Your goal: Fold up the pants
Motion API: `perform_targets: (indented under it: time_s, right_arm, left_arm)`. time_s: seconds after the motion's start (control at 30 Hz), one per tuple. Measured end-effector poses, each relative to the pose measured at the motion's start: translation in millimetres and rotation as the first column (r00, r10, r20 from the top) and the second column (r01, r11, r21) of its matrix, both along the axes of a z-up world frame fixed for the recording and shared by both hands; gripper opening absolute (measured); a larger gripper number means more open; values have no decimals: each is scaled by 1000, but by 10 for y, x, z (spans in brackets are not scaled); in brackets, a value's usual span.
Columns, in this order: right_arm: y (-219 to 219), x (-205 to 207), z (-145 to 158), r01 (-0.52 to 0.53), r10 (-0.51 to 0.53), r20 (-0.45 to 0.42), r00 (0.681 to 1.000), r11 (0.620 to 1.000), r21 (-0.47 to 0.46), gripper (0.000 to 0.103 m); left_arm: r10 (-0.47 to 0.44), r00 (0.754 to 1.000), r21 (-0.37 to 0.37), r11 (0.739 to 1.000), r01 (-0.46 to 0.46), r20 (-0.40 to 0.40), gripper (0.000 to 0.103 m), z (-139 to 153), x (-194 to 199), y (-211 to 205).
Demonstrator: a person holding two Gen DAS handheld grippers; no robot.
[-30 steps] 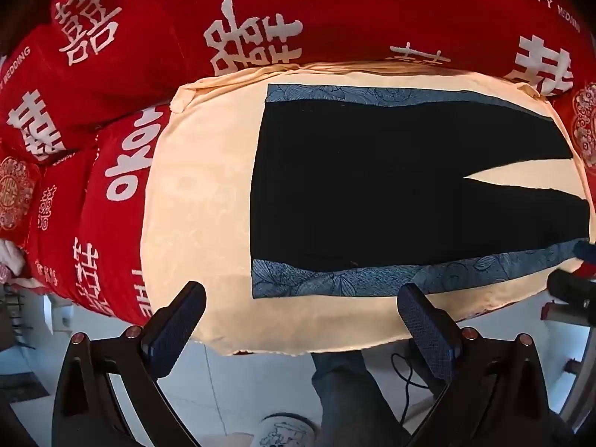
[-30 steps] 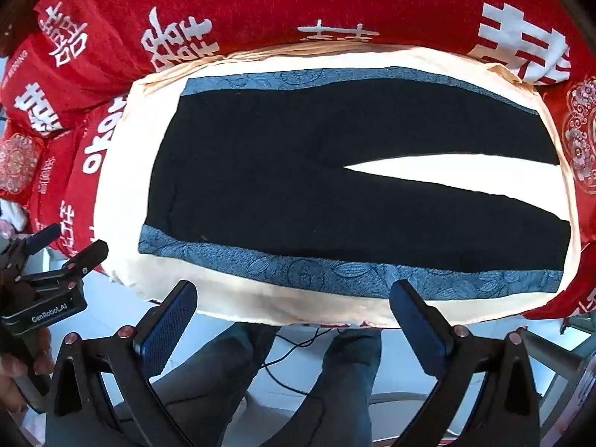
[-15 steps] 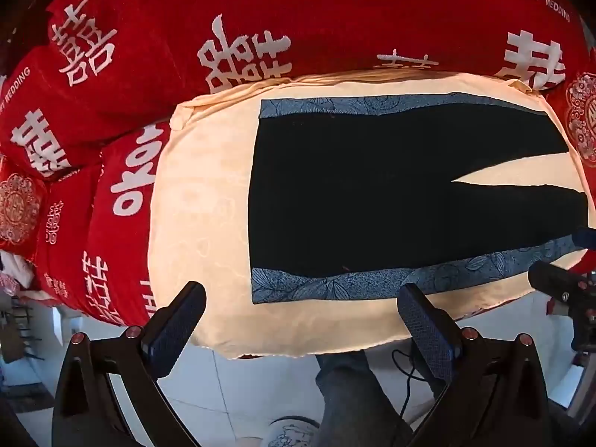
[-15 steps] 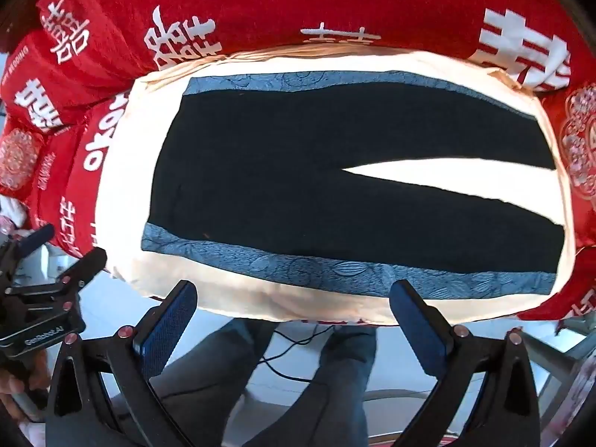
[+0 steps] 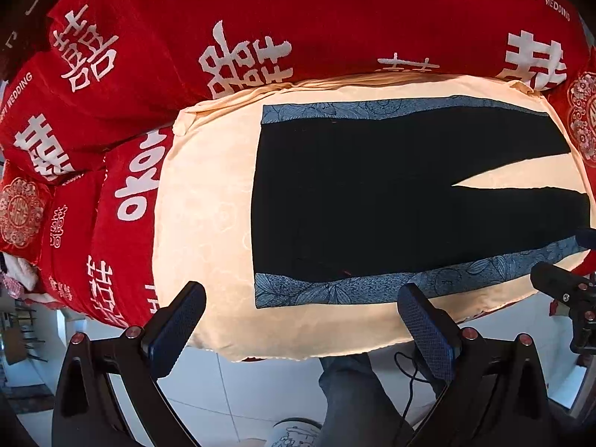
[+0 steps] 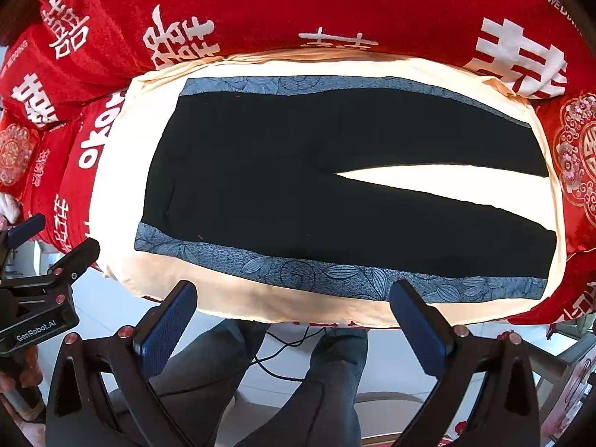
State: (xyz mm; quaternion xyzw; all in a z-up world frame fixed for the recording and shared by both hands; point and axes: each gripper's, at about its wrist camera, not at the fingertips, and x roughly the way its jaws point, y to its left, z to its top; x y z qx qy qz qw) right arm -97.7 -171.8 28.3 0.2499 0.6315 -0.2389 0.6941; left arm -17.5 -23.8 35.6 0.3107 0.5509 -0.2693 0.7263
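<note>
Black pants with blue patterned side stripes lie flat on a cream cushion, waistband to the left, legs spread to the right. They also show in the right wrist view. My left gripper is open and empty, hovering before the cushion's near edge by the waistband corner. My right gripper is open and empty, before the near edge below the near leg's blue stripe. The left gripper also shows at the right wrist view's left edge.
Red bedding with white lettering surrounds the cushion at the back and both sides. The person's legs and a black cable lie below on the pale tiled floor.
Both views have slid slightly: the pants sit a little lower in the left wrist view and a little higher in the right wrist view. Both grippers stay open.
</note>
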Motion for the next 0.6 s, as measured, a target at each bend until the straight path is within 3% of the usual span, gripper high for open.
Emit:
perform_targets:
  time_s: [0.6]
  right_arm:
    - [-48, -2, 32, -1, 0, -5, 1000, 1000, -8, 103]
  left_arm:
    - [-5, 1000, 3, 1000, 5, 7, 103, 2, 0, -19]
